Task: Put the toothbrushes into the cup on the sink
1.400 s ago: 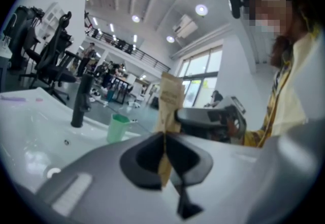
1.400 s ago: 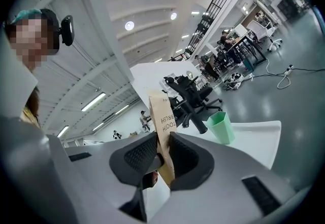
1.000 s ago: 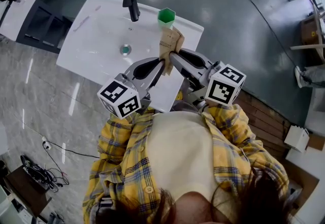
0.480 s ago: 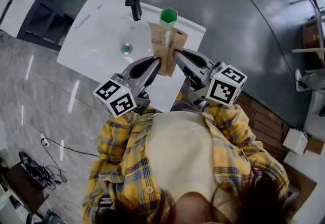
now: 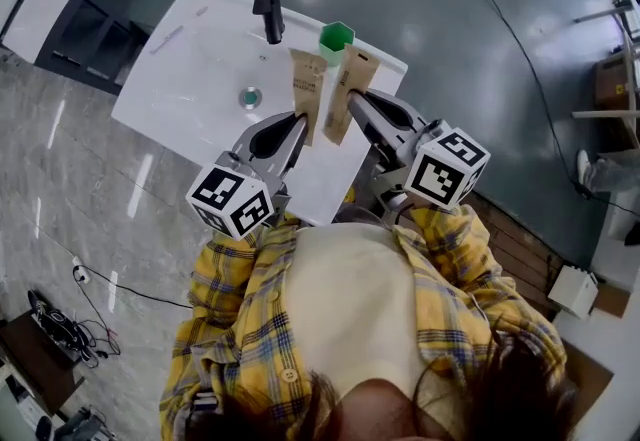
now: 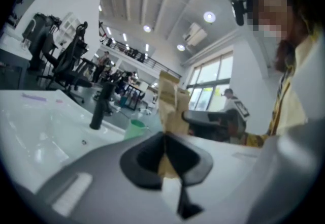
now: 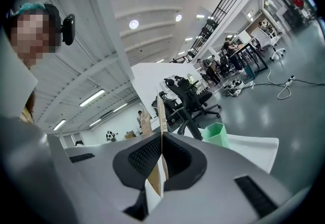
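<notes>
The left gripper (image 5: 299, 125) clenched a brown paper toothbrush packet (image 5: 307, 87) and the right gripper (image 5: 347, 107) clenched a second brown packet (image 5: 353, 77), both upright over the white ceramic sink (image 5: 190, 79). The green hexagonal cup (image 5: 336, 36) stood on its far rim near the black faucet (image 5: 267, 4), with glossy grey floor (image 5: 480, 59) around.

Sink (image 5: 185, 79): white, smooth, high-gloss, ceramic in look. Faucet (image 5: 267, 7): matt black finish. Cup (image 5: 336, 35): green plastic, faceted, slight sheen. Left packet (image 5: 306, 89) and right packet (image 5: 348, 87): brown kraft paper, matt, printed. Left gripper (image 5: 298, 124) and right gripper (image 5: 350, 101): smooth matt grey plastic bodies; pads (image 7: 141, 156) black, finely ribbed. Floor (image 5: 420, 9): grey, polished, reflective. Shirt (image 5: 240, 279): woven plaid cloth.
</notes>
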{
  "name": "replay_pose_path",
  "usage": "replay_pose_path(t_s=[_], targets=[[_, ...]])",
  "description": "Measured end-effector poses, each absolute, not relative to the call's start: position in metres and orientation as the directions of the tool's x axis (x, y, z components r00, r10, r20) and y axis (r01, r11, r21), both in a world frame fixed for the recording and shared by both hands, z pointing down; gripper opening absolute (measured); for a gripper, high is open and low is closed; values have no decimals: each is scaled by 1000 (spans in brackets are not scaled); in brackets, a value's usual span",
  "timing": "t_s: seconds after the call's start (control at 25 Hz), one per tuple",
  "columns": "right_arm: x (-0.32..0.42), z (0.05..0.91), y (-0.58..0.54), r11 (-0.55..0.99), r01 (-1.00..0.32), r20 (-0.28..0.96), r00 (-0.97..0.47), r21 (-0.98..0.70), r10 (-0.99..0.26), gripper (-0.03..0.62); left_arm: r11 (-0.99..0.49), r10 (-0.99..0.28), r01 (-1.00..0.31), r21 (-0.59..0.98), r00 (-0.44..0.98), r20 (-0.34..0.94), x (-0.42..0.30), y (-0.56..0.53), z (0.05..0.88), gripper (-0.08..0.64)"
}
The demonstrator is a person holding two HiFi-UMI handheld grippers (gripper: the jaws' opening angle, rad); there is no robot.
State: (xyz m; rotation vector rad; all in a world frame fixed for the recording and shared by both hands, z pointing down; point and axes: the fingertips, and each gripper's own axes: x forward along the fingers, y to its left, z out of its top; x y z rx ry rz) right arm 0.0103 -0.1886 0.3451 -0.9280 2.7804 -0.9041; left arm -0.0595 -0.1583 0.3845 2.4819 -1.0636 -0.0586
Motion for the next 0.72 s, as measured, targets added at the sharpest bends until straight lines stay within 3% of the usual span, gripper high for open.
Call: replay_pose_path(t_s=[0.28,0.72], targets=[[17,322,-216,675,-541,58,-799,-502,-598,18,-545,-784,-785,296,601,152,-74,-165,379,15],[29,281,-270,701,-600,-62,-741,-384,-668,18,-493,-821,-821,288,549,160,-86,-162,379,15]])
